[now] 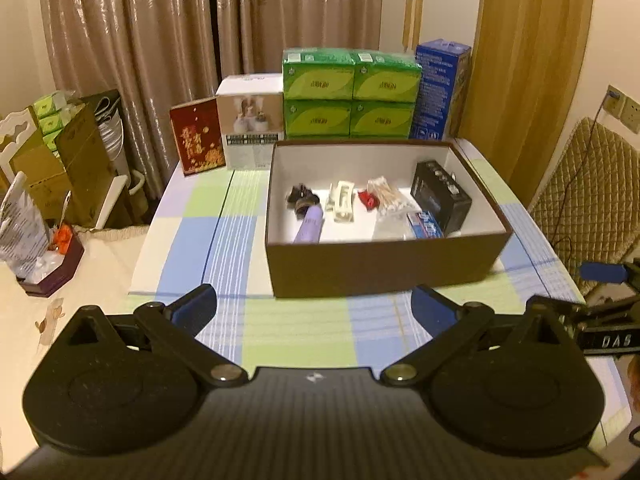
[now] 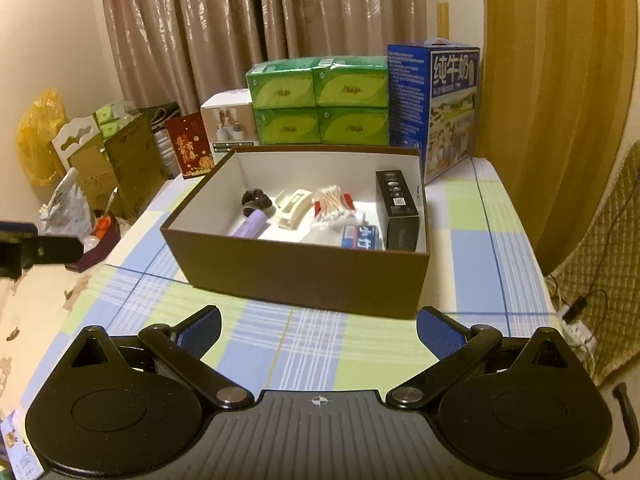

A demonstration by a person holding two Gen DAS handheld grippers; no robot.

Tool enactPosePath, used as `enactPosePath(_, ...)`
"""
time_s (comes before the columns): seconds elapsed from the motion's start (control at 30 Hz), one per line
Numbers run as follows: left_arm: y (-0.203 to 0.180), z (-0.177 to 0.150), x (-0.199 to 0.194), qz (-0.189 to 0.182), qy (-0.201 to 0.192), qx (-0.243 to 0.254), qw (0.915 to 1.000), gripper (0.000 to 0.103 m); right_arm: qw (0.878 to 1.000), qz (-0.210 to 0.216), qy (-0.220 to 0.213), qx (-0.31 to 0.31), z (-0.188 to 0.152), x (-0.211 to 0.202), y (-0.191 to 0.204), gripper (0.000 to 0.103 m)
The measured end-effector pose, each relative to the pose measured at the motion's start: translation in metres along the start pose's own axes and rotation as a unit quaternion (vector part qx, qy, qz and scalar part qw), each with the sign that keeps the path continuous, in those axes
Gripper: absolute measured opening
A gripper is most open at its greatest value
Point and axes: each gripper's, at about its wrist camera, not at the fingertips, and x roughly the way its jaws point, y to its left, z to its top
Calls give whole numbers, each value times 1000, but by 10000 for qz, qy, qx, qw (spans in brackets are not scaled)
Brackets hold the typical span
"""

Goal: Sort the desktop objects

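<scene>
A brown open box (image 1: 380, 266) (image 2: 296, 276) with a white inside stands on the checked tablecloth. In it lie a dark hair scrunchie (image 1: 301, 197) (image 2: 256, 199), a purple tube (image 1: 310, 224) (image 2: 250, 225), a cream hair clip (image 1: 341, 202) (image 2: 292, 208), a bag of cotton swabs (image 1: 388, 200) (image 2: 332, 206), a blue packet (image 1: 426, 225) (image 2: 360, 237) and a black box (image 1: 442, 196) (image 2: 398, 210). My left gripper (image 1: 314, 306) is open and empty, just short of the box's front wall. My right gripper (image 2: 318, 328) is open and empty, also in front of the box.
Behind the box stand green tissue packs (image 1: 348, 94) (image 2: 320, 102), a blue milk carton (image 1: 440, 92) (image 2: 434, 108), a white carton (image 1: 250, 124) and a red box (image 1: 197, 140). A small dark tray with an orange item (image 1: 54, 268) sits left. A quilted chair (image 1: 592, 192) stands right.
</scene>
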Motion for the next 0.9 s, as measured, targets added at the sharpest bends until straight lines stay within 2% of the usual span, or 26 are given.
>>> enactPosePath(0.37,4,-42,-47,16,14,99,9999,102,9999,-78,-60,56,-32,-44,24,101)
enactPosePath(0.73,-3,-83,-71,105,261,172,9995,102,9993,-226,-73,282,-69,-76,38,101)
enactPosePath(0.9,-2,-104,-81,181,365,143,9991,102,9992,-151,33,361,-84,-82,42,101)
